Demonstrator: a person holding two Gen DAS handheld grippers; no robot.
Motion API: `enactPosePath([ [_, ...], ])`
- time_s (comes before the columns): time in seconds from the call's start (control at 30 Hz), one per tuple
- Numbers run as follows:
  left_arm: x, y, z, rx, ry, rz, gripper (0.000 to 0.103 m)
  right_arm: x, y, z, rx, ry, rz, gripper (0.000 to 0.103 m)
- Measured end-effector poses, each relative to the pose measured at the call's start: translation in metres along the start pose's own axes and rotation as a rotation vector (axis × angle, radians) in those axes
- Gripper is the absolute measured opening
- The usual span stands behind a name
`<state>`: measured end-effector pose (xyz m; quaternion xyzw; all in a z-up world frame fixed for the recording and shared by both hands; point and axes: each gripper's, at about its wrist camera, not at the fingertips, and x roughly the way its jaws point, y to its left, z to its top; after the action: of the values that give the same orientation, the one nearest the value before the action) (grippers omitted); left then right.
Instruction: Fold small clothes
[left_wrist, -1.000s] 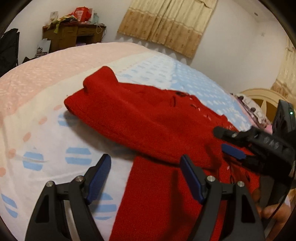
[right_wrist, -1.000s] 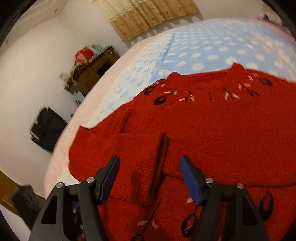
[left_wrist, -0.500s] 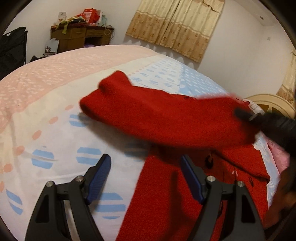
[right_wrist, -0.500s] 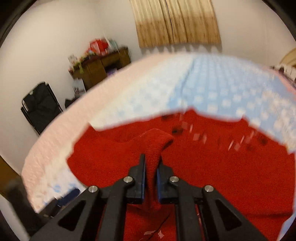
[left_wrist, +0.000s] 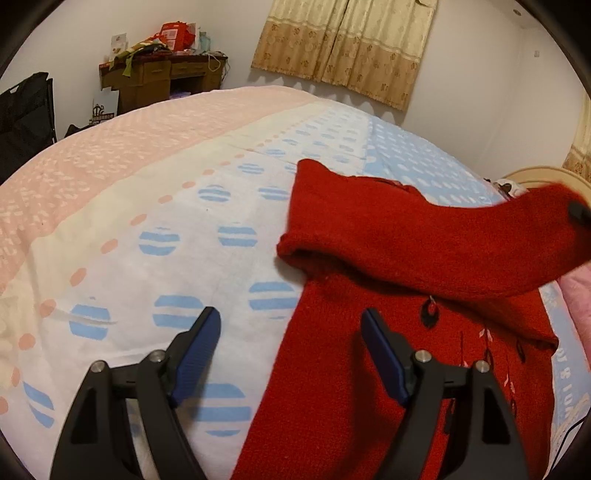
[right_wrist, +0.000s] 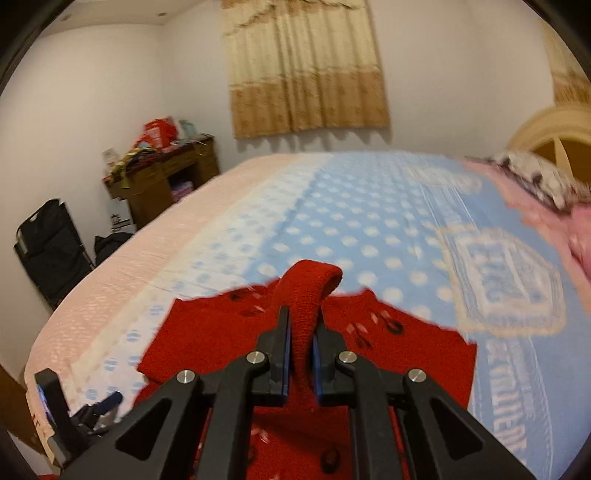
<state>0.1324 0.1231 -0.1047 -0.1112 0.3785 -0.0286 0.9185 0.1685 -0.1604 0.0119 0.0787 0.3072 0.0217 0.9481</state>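
Fuzzy matt red knit sweater (left_wrist: 388, 369), smooth printed cotton bedsheet (left_wrist: 147, 221), matt black plastic left claw (left_wrist: 290, 345), dark wooden desk (left_wrist: 155, 83)

Left of the red sweater (left_wrist: 388, 362) the bed (left_wrist: 147, 206) lies bare, open to the spread left tongs (left_wrist: 290, 347); its raised sleeve (left_wrist: 443, 243) crosses the right side, barring passage there

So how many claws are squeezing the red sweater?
1. The right claw is pinched shut on the red sweater's sleeve, lifting it. The left claw is open above the bed, touching nothing.
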Motion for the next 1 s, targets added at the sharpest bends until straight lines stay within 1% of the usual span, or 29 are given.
enactPosePath([
  [0.17,0.0,0.003,0.002,-0.01,0.004,-0.012,0.081,0.007,-0.022,-0.029,0.021,0.049,-0.045,0.009],
  [0.3,0.002,0.001,0.001,-0.002,0.008,-0.008,0.081,0.011,-0.046,-0.042,0.062,0.075,-0.078,0.009],
  [0.43,0.002,-0.006,-0.001,0.03,0.01,0.011,0.081,0.03,-0.066,-0.053,0.073,0.127,-0.116,0.009],
  [0.5,0.002,-0.007,0.0,0.033,0.009,0.012,0.081,0.041,-0.076,-0.06,0.102,0.162,-0.109,0.009],
  [0.6,0.003,-0.008,-0.001,0.03,0.013,0.011,0.081,0.048,-0.083,-0.07,0.119,0.181,-0.125,0.009],
  [0.63,0.002,-0.009,-0.001,0.032,0.014,0.013,0.082,0.05,-0.085,-0.072,0.121,0.191,-0.139,0.011],
  [0.67,0.002,-0.01,-0.001,0.036,0.014,0.014,0.083,0.052,-0.089,-0.074,0.135,0.213,-0.146,0.015],
  [0.7,0.002,-0.012,-0.001,0.041,0.015,0.015,0.083,0.053,-0.092,-0.075,0.152,0.227,-0.138,0.016],
  [0.73,0.001,-0.011,-0.001,0.042,0.017,0.012,0.083,0.052,-0.098,-0.075,0.185,0.24,-0.111,0.017],
  [0.8,0.0,-0.011,0.001,0.044,0.024,-0.001,0.083,0.04,-0.118,-0.073,0.285,0.226,-0.028,0.017],
  [0.87,-0.006,-0.013,0.005,0.059,0.0,-0.003,0.083,0.021,-0.133,-0.07,0.351,0.176,0.019,0.018],
  [0.93,-0.013,-0.018,0.011,0.099,-0.038,0.005,0.083,-0.004,-0.15,-0.067,0.402,0.098,0.0,0.018],
  [0.97,-0.015,-0.022,0.014,0.115,-0.054,0.006,0.083,-0.019,-0.159,-0.065,0.427,0.06,-0.043,0.018],
  [1.0,-0.017,-0.025,0.017,0.131,-0.07,0.004,0.083,-0.026,-0.16,-0.063,0.431,0.044,-0.074,0.018],
])
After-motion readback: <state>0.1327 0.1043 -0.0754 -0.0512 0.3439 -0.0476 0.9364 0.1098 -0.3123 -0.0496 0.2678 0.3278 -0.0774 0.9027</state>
